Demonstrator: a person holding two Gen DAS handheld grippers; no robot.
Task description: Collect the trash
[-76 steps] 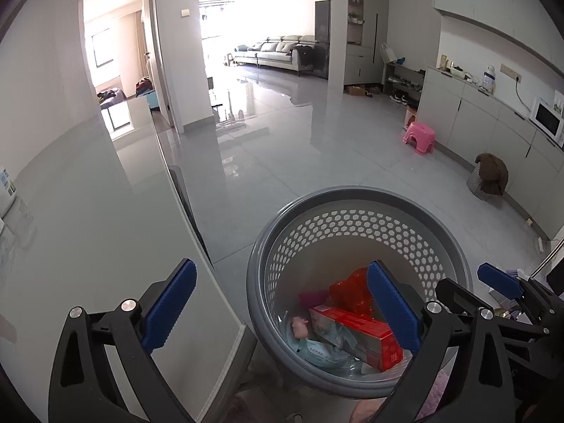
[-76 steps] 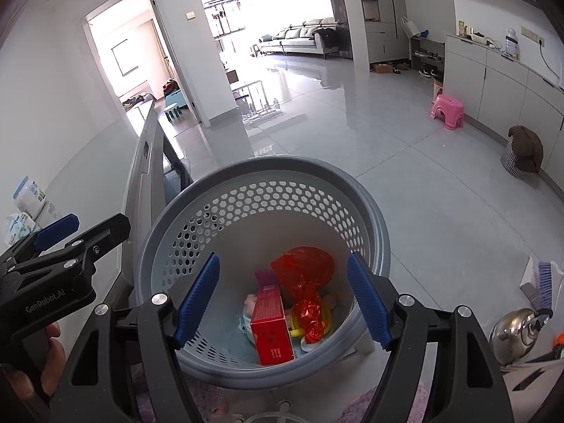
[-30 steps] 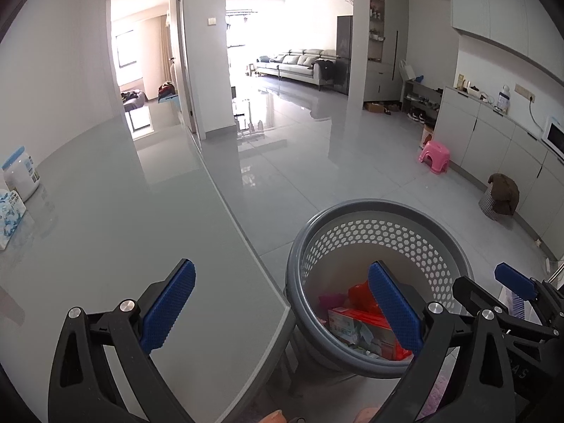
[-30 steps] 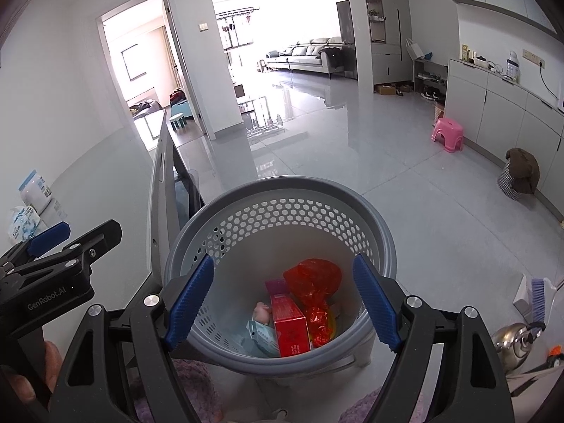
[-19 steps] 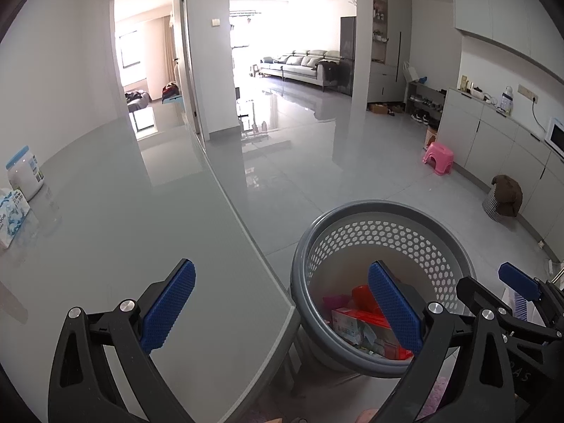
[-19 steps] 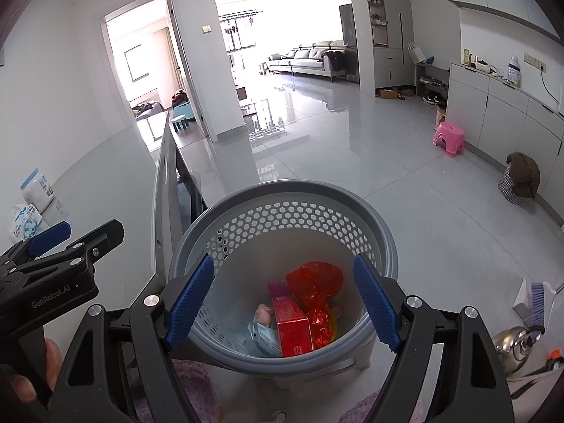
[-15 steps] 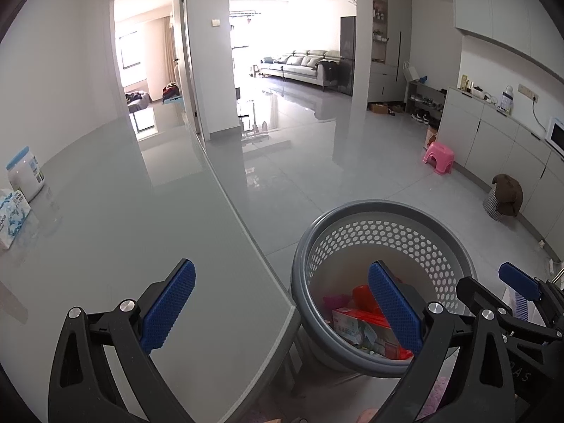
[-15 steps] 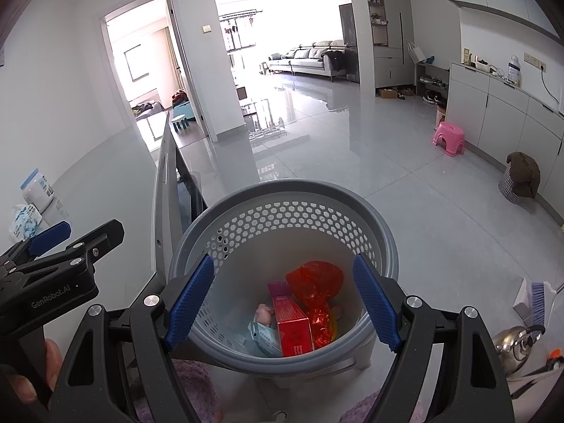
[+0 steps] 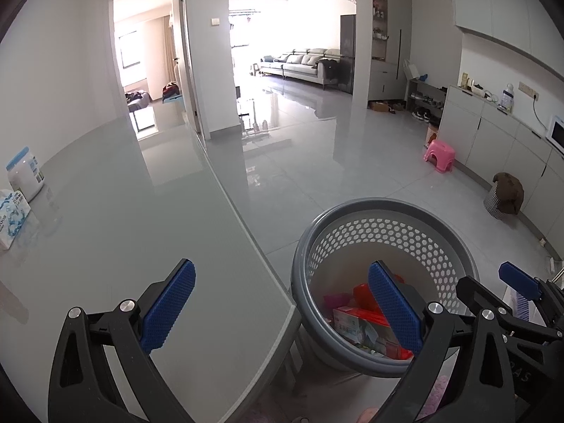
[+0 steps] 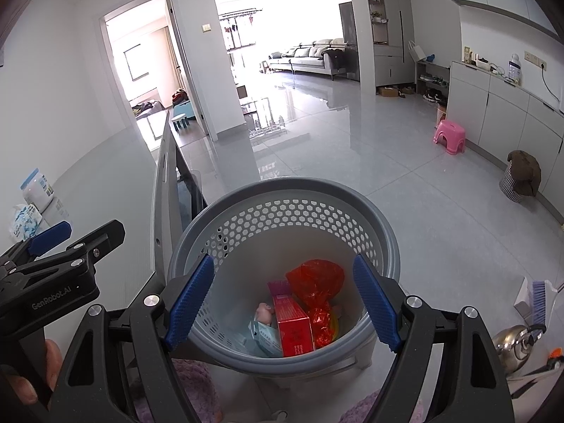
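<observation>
A grey perforated basket (image 10: 282, 183) stands on the floor by the table corner. Inside lie a red box (image 10: 294, 324), a crumpled red wrapper (image 10: 317, 282), a small pink thing (image 10: 265, 312) and a pale blue packet (image 10: 262, 338). My right gripper (image 10: 283, 282) hangs open over the basket's mouth, with nothing between its blue pads. My left gripper (image 9: 282, 282) is open too and holds nothing. It hovers over the corner of the grey tabletop (image 9: 123, 229), with the basket (image 9: 380, 204) under its right finger.
A tissue pack (image 9: 10, 218) and a white canister with a blue lid (image 9: 23, 172) stand at the table's far left. On the floor are a pink stool (image 9: 439, 155), a cloth-covered bin (image 9: 507, 197), a kettle (image 10: 518, 342) and a brush (image 10: 539, 299).
Since the earliest frames both grippers have risen and drawn back from the basket, so more tabletop shows. Over the last half second nothing has moved. Both jaws stayed open.
</observation>
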